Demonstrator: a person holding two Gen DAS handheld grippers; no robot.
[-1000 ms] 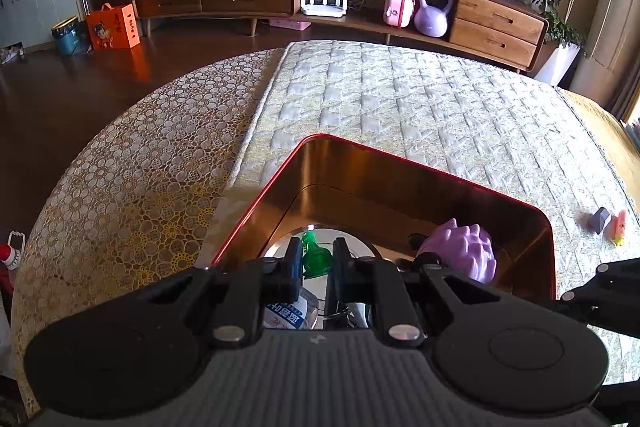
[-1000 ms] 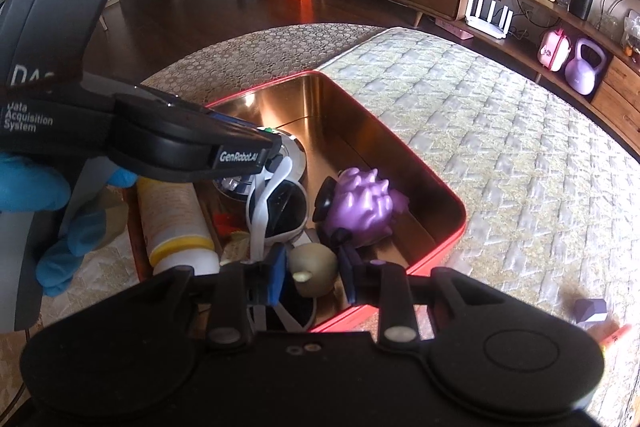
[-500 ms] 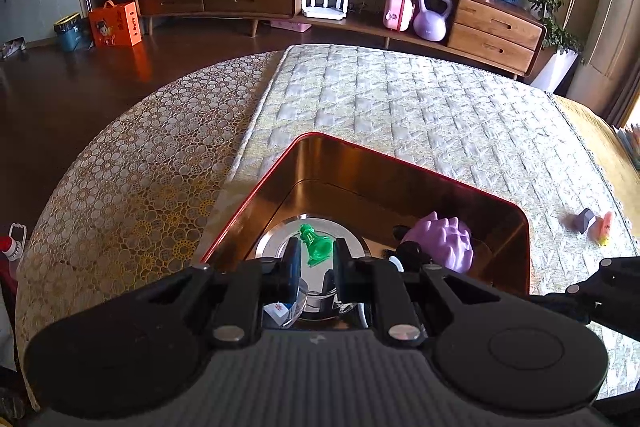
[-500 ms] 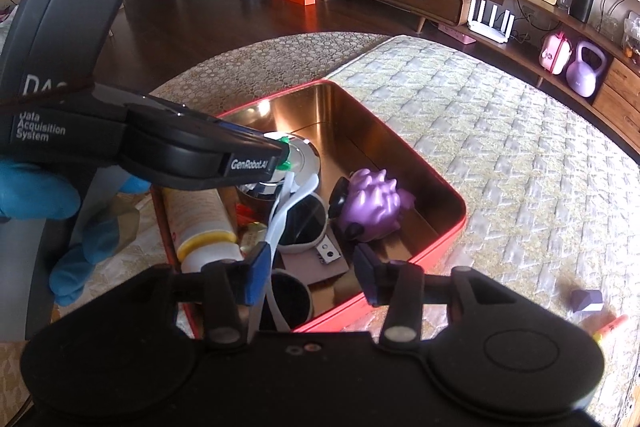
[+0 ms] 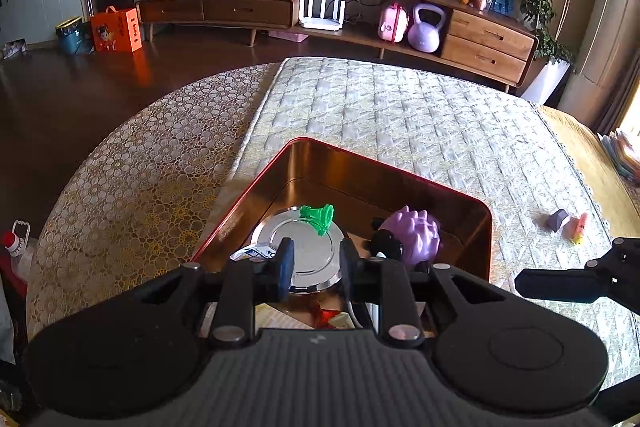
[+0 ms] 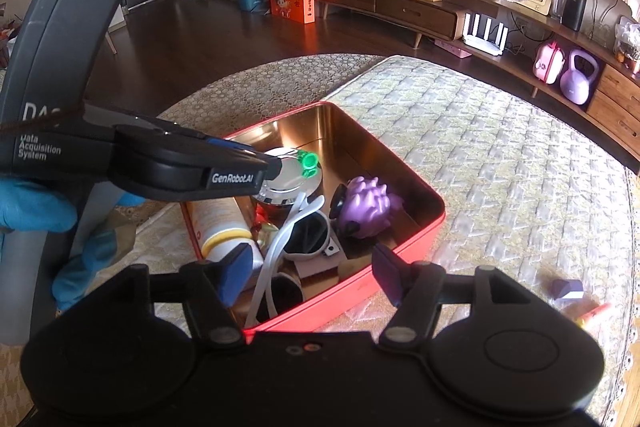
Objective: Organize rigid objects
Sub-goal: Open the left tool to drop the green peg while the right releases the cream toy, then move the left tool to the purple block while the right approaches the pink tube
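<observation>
A red tin box (image 5: pixel 248 193) (image 6: pixel 434 223) with a copper inside sits on the quilted bed. In it lie a silver lid (image 5: pixel 308 251) (image 6: pixel 286 173), a green toy (image 5: pixel 318 217) (image 6: pixel 309 161) resting on that lid, a purple spiky toy (image 5: pixel 414 237) (image 6: pixel 366 205), white sunglasses (image 6: pixel 308 235) and a white bottle with a yellow band (image 6: pixel 220 223). My left gripper (image 5: pixel 316 263) (image 6: pixel 272 165) hangs over the lid, its jaws opening, nothing between them. My right gripper (image 6: pixel 312 267) (image 5: pixel 580 275) hovers above the box's near corner, jaws opening wide and empty.
A small purple block (image 5: pixel 558 219) (image 6: pixel 567 287) and a pink-orange toy (image 5: pixel 578 227) (image 6: pixel 596 311) lie on the bed to the right of the box. A blue-gloved hand (image 6: pixel 32 207) holds the left gripper. Dark floor and a wooden sideboard (image 5: pixel 488 35) lie beyond the bed.
The left gripper let go of the green toy, which now lies on the silver lid. The right gripper dropped a beige round piece into the box and spread wide. Both grippers rose.
</observation>
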